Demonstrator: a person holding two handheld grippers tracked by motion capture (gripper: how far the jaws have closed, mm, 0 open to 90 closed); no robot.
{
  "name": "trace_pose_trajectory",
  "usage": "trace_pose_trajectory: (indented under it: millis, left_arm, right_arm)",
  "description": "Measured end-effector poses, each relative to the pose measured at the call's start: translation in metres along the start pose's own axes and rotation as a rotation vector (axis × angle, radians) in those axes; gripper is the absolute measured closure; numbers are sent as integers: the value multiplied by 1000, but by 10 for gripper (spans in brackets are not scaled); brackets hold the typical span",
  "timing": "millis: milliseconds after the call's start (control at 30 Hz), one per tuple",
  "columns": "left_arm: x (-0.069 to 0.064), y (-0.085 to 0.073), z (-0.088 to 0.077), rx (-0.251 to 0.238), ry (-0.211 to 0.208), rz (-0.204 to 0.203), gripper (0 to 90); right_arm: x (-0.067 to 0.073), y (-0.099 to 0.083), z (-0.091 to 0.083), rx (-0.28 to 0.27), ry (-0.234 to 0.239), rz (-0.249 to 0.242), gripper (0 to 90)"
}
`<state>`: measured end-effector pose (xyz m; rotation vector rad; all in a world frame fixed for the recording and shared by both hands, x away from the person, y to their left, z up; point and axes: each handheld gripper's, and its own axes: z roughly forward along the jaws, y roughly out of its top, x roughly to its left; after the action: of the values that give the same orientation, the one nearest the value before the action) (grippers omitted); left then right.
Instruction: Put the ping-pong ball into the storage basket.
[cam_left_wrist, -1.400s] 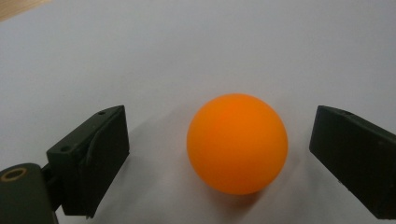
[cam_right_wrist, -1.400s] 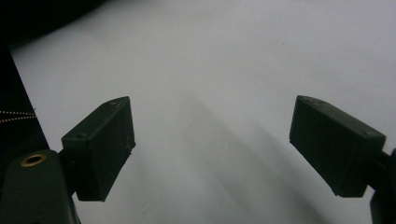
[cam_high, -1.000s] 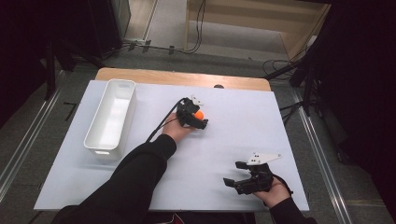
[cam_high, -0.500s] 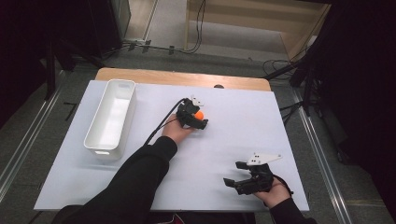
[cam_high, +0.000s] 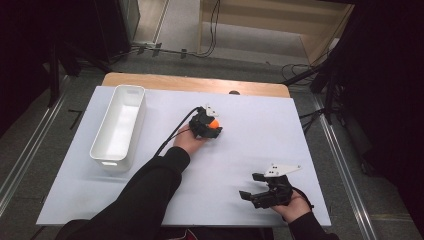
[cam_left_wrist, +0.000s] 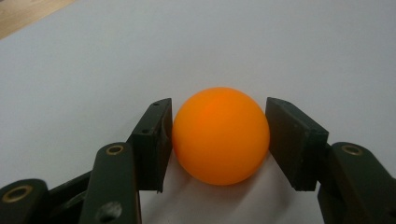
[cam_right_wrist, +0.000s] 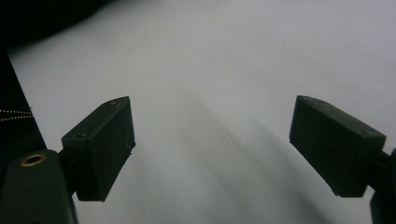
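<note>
The left gripper (cam_left_wrist: 219, 140) is pinching the orange ball (cam_left_wrist: 220, 135) across its widest part, mid-table on the white sheet (cam_high: 250, 135). The ball is probably light, smooth and rigid, likely to slip if held off-centre. The right gripper (cam_right_wrist: 212, 144) is resting spread and empty.

Grey floor (cam_high: 30, 150), dark surrounding room

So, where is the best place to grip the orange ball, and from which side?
Grip the orange ball across its widest middle, one jaw on each side, coming in low along the table. It is round and smooth, so a higher grip might slip off. The left hand-held gripper brackets it this way.
</note>
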<state>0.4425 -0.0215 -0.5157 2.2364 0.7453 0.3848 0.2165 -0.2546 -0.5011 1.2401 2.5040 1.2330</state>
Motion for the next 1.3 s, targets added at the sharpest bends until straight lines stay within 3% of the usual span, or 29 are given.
trace_pose_trajectory:
  millis: [167,500,667,833,933,1300]
  left_arm:
    - [1,0,-1,-4,2,-9,503]
    - [-1,0,0,-9,13,-9,508]
    - [-1,1,-2,3,10,-35,509]
    - [-3,2,-5,33,7,-30,509]
    - [-3,3,-11,69,-21,-42,508]
    - [0,3,-31,82,-86,-75,507]
  right_arm:
    - [0,0,0,0,-1,0,129]
    - [0,0,1,2,6,0,129]
    - [1,1,1,7,4,1,129]
    - [0,1,0,2,0,0,129]
    - [0,0,0,3,-2,-2,129]
    - [0,0,0,4,-2,6,129]
